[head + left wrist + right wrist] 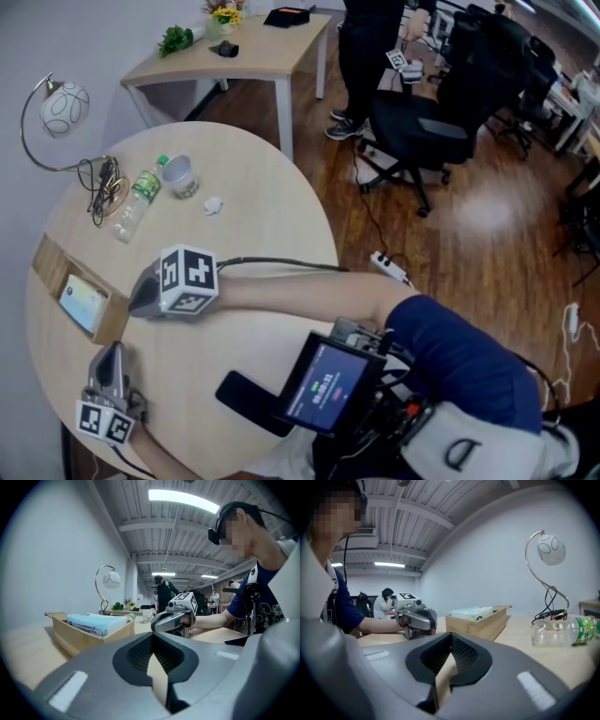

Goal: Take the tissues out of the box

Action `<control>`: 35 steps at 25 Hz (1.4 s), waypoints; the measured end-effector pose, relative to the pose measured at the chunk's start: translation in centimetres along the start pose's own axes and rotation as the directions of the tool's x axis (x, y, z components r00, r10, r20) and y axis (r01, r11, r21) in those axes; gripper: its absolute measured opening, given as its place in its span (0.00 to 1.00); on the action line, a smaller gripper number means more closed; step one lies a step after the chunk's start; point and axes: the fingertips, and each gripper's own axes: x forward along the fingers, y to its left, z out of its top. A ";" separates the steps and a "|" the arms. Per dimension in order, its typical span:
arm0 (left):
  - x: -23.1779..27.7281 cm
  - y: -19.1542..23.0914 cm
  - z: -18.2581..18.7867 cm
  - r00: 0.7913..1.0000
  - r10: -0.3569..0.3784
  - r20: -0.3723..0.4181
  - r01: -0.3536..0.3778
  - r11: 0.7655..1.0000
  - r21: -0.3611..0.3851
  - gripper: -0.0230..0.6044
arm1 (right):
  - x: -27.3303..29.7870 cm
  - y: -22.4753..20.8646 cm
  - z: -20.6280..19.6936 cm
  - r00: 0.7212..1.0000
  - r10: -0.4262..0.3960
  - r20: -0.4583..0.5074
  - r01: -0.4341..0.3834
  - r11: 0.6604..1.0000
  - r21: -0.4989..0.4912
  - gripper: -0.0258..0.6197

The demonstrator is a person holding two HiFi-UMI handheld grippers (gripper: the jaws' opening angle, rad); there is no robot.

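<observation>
A wooden box (52,267) lies at the round table's left edge, with a pale blue tissue pack (82,302) inside it. The left gripper view shows the pack (96,623) lying flat in the box (79,639); the right gripper view shows the box (480,625) straight ahead. My right gripper (138,300) is shut and empty. It points at the box's right side, close to it. My left gripper (111,354) is shut and empty too, just below the box. Each camera sees the other tool: the right gripper (154,623) and the left gripper (432,620).
At the table's back left stand a curved lamp (58,108), tangled cables (105,192), a lying bottle (136,199) and a plastic cup (180,175), with a small white scrap (213,206) nearby. A black phone (239,392) lies at the near edge. Beyond are a desk (234,56) and an office chair (441,112).
</observation>
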 end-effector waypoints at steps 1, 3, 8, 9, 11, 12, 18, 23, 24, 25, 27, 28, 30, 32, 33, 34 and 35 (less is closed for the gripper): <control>0.0 0.0 0.0 1.000 0.000 0.000 0.000 1.000 0.000 0.04 | 0.0 0.0 0.0 1.000 0.000 0.000 0.000 1.000 0.000 0.04; 0.0 0.0 0.0 1.000 0.000 -0.001 0.000 1.000 0.000 0.04 | 0.0 0.0 0.0 1.000 0.000 -0.001 0.000 1.000 0.000 0.04; 0.1 0.1 -0.1 1.000 -0.002 0.001 0.002 1.000 0.000 0.04 | 0.0 -0.1 -0.1 1.000 -0.002 -0.004 0.002 1.000 -0.001 0.04; 0.1 0.1 -0.1 1.000 -0.003 0.001 0.003 1.000 0.000 0.04 | 0.0 -0.2 -0.2 1.000 -0.001 -0.005 0.001 1.000 0.000 0.04; 0.2 0.1 -0.2 1.000 -0.003 -0.001 0.003 1.000 0.001 0.04 | 0.0 -0.2 -0.2 1.000 0.000 -0.005 0.000 1.000 0.001 0.04; 0.2 0.1 -0.2 1.000 -0.003 -0.003 0.003 1.000 0.001 0.04 | 0.0 -0.2 -0.2 1.000 0.001 -0.005 -0.001 1.000 0.001 0.04; 0.2 -0.2 -0.1 1.000 -0.006 -0.019 0.006 1.000 0.026 0.04 | 0.1 -0.1 -0.1 1.000 0.010 0.006 -0.010 1.000 0.003 0.04; 0.3 -0.3 -0.2 1.000 -0.005 -0.016 0.006 1.000 0.029 0.04 | -0.2 0.2 0.2 0.999 0.019 0.034 -0.018 1.000 -0.012 0.04; 0.3 -0.4 -0.2 1.000 -0.006 -0.014 0.006 1.000 0.029 0.04 | -0.3 0.2 0.2 0.999 0.019 0.034 -0.019 1.000 -0.013 0.04; 0.3 -0.4 -0.2 1.000 -0.006 -0.013 0.007 1.000 0.030 0.04 | -0.3 0.2 0.2 0.999 0.020 0.034 -0.019 1.000 -0.015 0.04; 0.4 -0.5 -0.2 1.000 -0.007 -0.013 0.007 0.999 0.033 0.04 | -0.5 0.2 0.2 0.999 0.022 0.042 -0.021 1.000 -0.018 0.04; 0.5 -0.5 -0.2 1.000 -0.007 -0.013 0.007 0.999 0.034 0.04 | -0.5 0.2 0.3 0.999 0.023 0.048 -0.022 1.000 -0.020 0.04; 0.5 -0.4 -0.1 1.000 -0.006 -0.015 0.007 0.999 0.039 0.04 | -0.5 0.1 0.4 0.998 0.022 0.053 -0.021 1.000 -0.021 0.04; 0.5 -0.5 -0.1 1.000 -0.005 -0.019 0.005 0.999 0.046 0.04 | -0.6 0.1 0.4 0.998 0.022 0.053 -0.021 1.000 -0.021 0.04; 0.5 -0.6 -0.1 1.000 -0.004 -0.020 0.005 0.999 0.051 0.04 | -0.6 0.2 0.4 0.998 0.022 0.052 -0.021 1.000 -0.021 0.04; 0.5 -0.7 -0.1 1.000 -0.004 -0.021 0.005 0.999 0.054 0.04 | -0.6 0.2 0.5 0.998 0.023 0.052 -0.022 1.000 -0.021 0.04; 0.5 -0.7 -0.1 1.000 -0.005 -0.021 0.006 0.998 0.055 0.04 | -0.6 0.2 0.5 0.998 0.023 0.052 -0.022 1.000 -0.021 0.04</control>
